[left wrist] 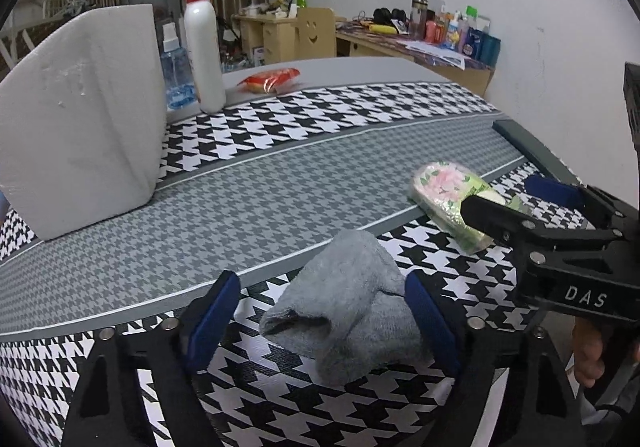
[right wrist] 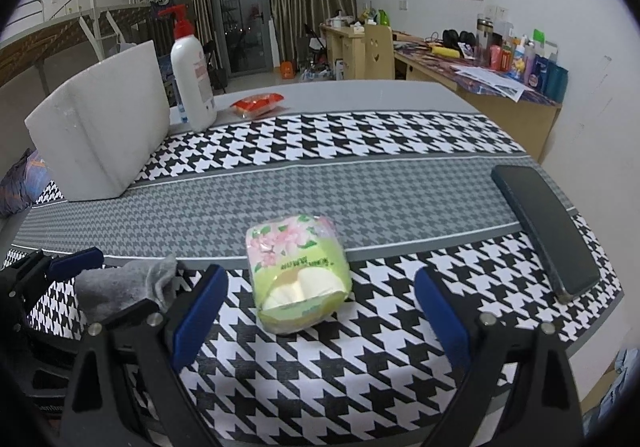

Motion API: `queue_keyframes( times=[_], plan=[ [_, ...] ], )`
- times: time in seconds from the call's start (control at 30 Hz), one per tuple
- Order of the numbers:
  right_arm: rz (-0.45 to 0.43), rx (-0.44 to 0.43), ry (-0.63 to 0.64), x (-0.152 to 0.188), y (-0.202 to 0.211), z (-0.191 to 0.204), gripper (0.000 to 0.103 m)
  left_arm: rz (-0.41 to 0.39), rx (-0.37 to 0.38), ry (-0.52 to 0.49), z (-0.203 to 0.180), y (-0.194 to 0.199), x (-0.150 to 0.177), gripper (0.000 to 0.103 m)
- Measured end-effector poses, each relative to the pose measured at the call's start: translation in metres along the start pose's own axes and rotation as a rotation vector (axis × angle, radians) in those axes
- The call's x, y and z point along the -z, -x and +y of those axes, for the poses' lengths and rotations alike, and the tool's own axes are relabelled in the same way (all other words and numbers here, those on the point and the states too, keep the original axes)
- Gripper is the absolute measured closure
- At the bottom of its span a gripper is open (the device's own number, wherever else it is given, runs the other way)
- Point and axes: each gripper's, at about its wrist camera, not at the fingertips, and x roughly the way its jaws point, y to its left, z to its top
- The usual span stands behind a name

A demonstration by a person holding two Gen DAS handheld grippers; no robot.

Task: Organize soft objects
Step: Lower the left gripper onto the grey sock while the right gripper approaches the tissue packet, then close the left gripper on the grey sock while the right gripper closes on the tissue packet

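Both grippers released: left gripper (left wrist: 322, 311) straddles sock (left wrist: 344, 311); phone (right wrist: 546, 227) only in right view.

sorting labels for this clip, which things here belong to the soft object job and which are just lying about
Job: grey knitted sock; green floral tissue pack; white foam box.

Lying about: white pump bottle with red top; red snack packet; black phone; clear blue spray bottle.

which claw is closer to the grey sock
Left. The left claw is open with the grey sock lying between its fingers. The right claw is off to the sock's right, open around the tissue pack.
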Motion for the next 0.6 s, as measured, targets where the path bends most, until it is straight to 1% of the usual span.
queue_keyframes(
  times=[0.13, 0.17, 0.3, 0.37, 0.4, 0.43, 0.47, 0.53, 0.57, 0.6],
  plan=[
    [0.01, 0.002, -0.001, -0.001, -0.005, 0.001, 0.007, 0.018, 0.013, -0.006, -0.002, -0.004, 0.001, 0.031],
    [0.014, 0.002, -0.002, -0.001, -0.007, 0.001, 0.007, 0.022, 0.018, -0.007, -0.003, -0.005, 0.002, 0.035],
    [0.031, 0.002, 0.001, -0.002, -0.013, 0.0, 0.007, 0.031, 0.043, -0.007, -0.005, -0.006, 0.003, 0.044],
    [0.033, 0.002, 0.002, -0.002, -0.015, 0.0, 0.007, 0.032, 0.056, -0.01, -0.006, -0.004, 0.003, 0.054],
    [0.04, 0.004, 0.003, -0.003, -0.016, 0.0, 0.007, 0.033, 0.065, -0.015, -0.008, -0.004, 0.004, 0.057],
    [0.045, 0.005, 0.004, -0.003, -0.016, 0.0, 0.007, 0.033, 0.074, -0.019, -0.009, -0.003, 0.004, 0.064],
    [0.047, 0.006, 0.005, -0.002, -0.017, 0.0, 0.007, 0.033, 0.082, -0.022, -0.011, -0.002, 0.005, 0.068],
    [0.047, 0.005, 0.009, -0.002, -0.017, 0.001, 0.009, 0.032, 0.085, -0.019, -0.011, -0.002, 0.005, 0.07],
    [0.049, 0.005, 0.014, -0.003, -0.018, 0.002, 0.013, 0.032, 0.091, -0.015, -0.011, -0.002, 0.005, 0.073],
    [0.057, 0.007, 0.021, -0.002, -0.019, 0.003, 0.016, 0.033, 0.095, -0.014, -0.011, -0.001, 0.004, 0.074]
  ],
)
